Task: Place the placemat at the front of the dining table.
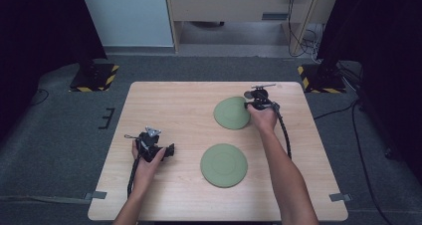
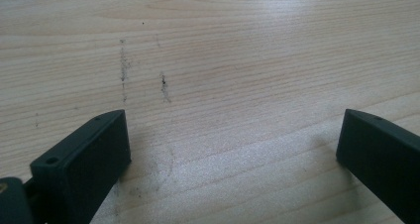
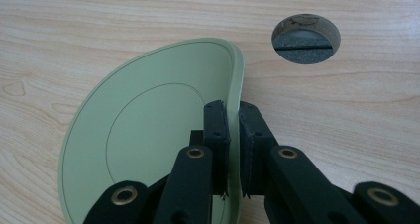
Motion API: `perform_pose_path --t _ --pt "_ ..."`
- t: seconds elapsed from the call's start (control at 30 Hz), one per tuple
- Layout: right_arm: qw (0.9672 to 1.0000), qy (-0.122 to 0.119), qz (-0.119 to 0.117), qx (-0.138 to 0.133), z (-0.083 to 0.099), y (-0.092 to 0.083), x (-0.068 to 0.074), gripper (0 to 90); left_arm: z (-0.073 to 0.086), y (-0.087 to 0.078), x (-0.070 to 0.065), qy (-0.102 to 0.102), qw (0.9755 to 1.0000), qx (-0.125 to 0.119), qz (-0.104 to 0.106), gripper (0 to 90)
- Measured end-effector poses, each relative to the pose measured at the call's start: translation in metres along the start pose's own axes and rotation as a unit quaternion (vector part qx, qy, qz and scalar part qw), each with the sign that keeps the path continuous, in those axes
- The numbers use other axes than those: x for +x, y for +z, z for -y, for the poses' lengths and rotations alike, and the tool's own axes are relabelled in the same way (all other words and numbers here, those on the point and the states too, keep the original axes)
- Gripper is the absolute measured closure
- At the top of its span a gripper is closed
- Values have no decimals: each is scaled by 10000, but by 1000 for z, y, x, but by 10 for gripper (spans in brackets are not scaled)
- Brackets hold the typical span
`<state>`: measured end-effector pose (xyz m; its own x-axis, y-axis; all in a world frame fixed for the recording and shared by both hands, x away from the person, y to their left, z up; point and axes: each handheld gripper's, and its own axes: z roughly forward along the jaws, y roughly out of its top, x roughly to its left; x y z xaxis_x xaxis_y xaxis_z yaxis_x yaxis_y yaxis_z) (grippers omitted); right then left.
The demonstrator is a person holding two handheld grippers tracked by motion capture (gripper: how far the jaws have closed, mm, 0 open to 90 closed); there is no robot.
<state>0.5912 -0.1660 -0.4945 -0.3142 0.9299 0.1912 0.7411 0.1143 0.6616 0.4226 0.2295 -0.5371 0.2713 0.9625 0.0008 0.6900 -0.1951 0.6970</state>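
Rim grip suits the far plate (image 3: 148, 135): light, thin, stiff and slick, pinched by the right hand-held gripper (image 3: 233, 149); left hand-held gripper (image 2: 233, 149) spread, empty.

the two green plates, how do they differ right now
The far plate is clamped at its rim by the right gripper and sits tilted; the near plate lies flat and untouched. The far plate is by the table's far right; the near plate sits nearer the person. Both are round, pale green.
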Motion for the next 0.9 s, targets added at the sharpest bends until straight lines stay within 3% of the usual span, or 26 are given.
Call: perform_pose_path --t 0.27,0.6,0.77,0.9 --pt "10000 73 -3 60 5 1 -4 829 0 0 0 0 10000 -1 0 0" --pt "9989 473 -24 43 16 5 -13 767 0 0 0 0 10000 0 0 0" --pt "9982 525 269 77 20 12 -12 579 0 0 0 0 10000 0 0 0" --pt "9979 547 338 62 21 15 -10 406 0 0 0 -1 10000 0 0 0"
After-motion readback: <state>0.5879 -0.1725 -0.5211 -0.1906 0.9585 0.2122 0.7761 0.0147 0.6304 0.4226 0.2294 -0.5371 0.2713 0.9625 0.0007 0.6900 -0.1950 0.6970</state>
